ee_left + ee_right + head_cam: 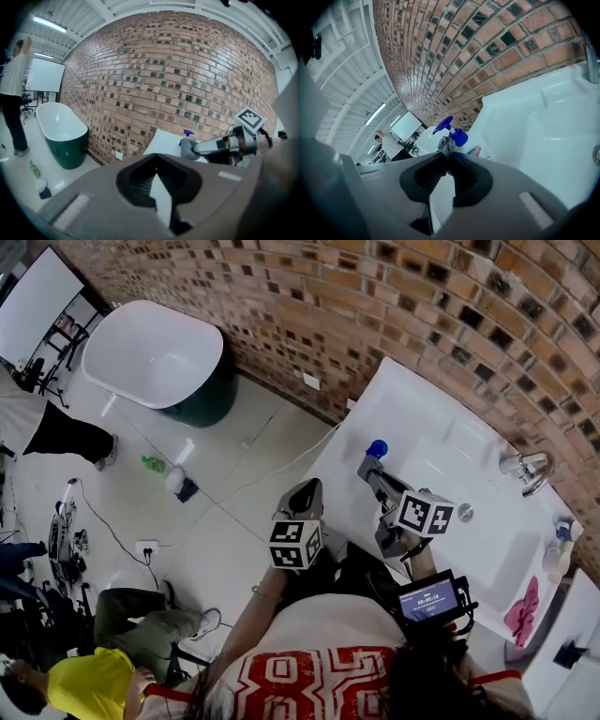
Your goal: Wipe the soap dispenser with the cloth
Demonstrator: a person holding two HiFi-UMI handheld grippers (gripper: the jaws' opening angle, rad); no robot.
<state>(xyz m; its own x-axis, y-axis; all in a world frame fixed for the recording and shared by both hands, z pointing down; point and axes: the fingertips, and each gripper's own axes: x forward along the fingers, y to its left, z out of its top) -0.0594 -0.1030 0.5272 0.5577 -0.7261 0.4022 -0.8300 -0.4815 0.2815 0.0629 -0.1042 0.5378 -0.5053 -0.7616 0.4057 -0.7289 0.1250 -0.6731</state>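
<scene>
Right claw [447, 157] pinches a scrap of cloth [446, 144] at the soap dispenser [460, 136] pump. A sideways shove could tip it, since the left claw [156, 161] sits closed, empty, well off.

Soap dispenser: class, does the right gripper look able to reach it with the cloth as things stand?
Probably yes. The right gripper, shut on the cloth, points straight at the soap dispenser just ahead, and nothing stands between them.
</scene>
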